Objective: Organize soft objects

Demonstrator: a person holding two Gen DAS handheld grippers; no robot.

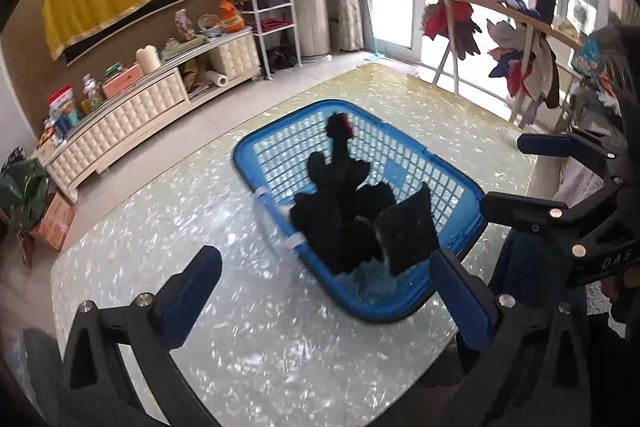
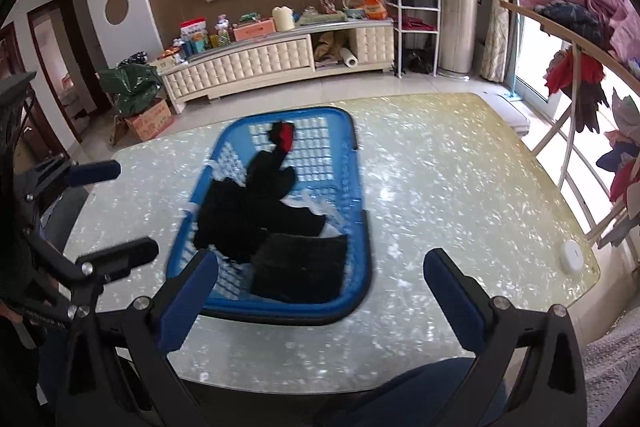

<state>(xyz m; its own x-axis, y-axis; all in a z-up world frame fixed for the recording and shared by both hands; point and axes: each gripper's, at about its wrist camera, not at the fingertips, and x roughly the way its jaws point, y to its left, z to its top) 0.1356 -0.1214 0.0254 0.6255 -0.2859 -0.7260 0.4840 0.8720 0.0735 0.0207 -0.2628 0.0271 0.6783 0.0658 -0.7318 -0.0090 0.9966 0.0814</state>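
Several dark soft items [image 1: 344, 215] already lie piled in the blue basket [image 1: 460, 183], which stands on the pearly worktop [image 1: 248, 339] toward its near edge; a long black piece tipped with red [image 2: 283, 135] stretches toward the basket's far end, and a flat black square of cloth [image 2: 300, 267] rests at the near end; white fabric peeks out beneath them. Both tools are clear of the pile and above the worktop; the left gripper [image 1: 320, 291] has its fingers [image 1: 188, 291] spread as wide as they go, with nothing between them; the right gripper [image 2: 320, 299] likewise stands wide apart and holds nothing. Judging by this, one placement looks finished, the black goods being inside the basket and none caught on its rim; the rest of the worktop carries no loose cloth, only a small white disc [image 2: 574, 255] near its right edge. What may remain is the heap of garments [image 2: 580, 7] on the rack by the window, if those belong to the job; the pictures do not settle that.
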